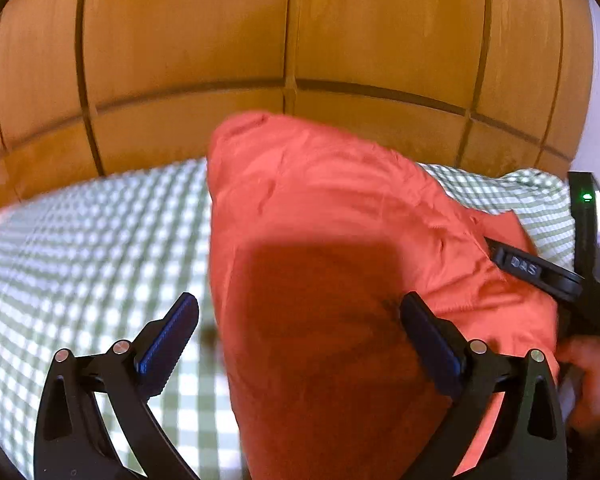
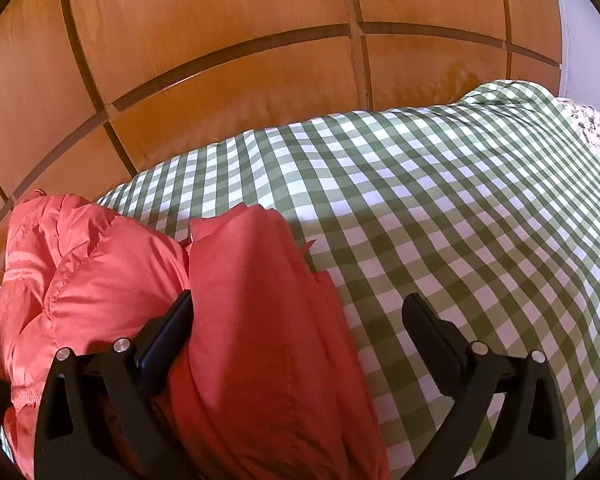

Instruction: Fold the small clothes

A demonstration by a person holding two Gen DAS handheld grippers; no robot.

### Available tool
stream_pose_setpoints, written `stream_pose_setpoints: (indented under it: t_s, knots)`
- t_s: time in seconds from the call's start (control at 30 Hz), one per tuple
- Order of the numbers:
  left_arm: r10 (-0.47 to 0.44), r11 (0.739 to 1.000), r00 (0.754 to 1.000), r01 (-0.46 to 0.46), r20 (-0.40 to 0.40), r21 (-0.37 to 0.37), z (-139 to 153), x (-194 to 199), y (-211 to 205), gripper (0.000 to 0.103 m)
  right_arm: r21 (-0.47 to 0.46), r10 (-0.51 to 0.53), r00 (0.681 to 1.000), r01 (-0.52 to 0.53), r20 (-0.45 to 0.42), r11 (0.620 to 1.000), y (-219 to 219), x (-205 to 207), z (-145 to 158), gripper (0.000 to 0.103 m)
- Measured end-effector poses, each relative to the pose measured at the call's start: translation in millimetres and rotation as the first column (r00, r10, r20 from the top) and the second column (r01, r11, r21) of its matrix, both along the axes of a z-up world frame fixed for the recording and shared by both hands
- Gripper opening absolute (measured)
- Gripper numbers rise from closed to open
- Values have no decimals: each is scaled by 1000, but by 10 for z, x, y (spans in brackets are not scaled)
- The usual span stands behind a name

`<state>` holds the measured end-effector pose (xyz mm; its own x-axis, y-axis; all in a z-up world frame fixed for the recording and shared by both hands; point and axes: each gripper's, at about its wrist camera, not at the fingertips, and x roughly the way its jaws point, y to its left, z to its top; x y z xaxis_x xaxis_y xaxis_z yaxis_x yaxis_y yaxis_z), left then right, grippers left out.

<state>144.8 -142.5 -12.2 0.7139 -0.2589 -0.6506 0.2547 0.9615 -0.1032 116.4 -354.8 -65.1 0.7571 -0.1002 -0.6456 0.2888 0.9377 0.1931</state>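
Bedroom: gingham-covered bed (image 2: 440, 208), wooden wardrobe (image 2: 220, 40)

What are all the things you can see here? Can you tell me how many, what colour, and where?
orange garment: one, orange-red, bunched on the bed, between both grippers' fingers
checked bedcover: one, green and white, spread under the garment
wooden panels: several, brown, behind the bed
floral cloth: one, white with dark print, far right edge
left gripper: one, black, open over the garment
right gripper: one, black, open over the garment
hand: one, on the right gripper's handle
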Motion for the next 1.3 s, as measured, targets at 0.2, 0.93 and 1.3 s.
stream_pose_setpoints:
  t_s: [0.2, 0.93, 1.3]
  knots:
    - [-48, 970, 980, -1, -195, -243, -214, 77, 306, 100, 108, 51, 999, -50, -4, 993, -105, -145, 24, 101]
    - [-188, 929, 956, 97, -227, -358, -173, -60, 499, 78, 489, 347, 937, -324, 47, 810, 51, -535, -49, 88]
    - [-26, 968, 992, -5, -119, -252, 136, -25, 1273, 76, 488, 445, 876, -475, 185, 733, 967, -133, 54, 83]
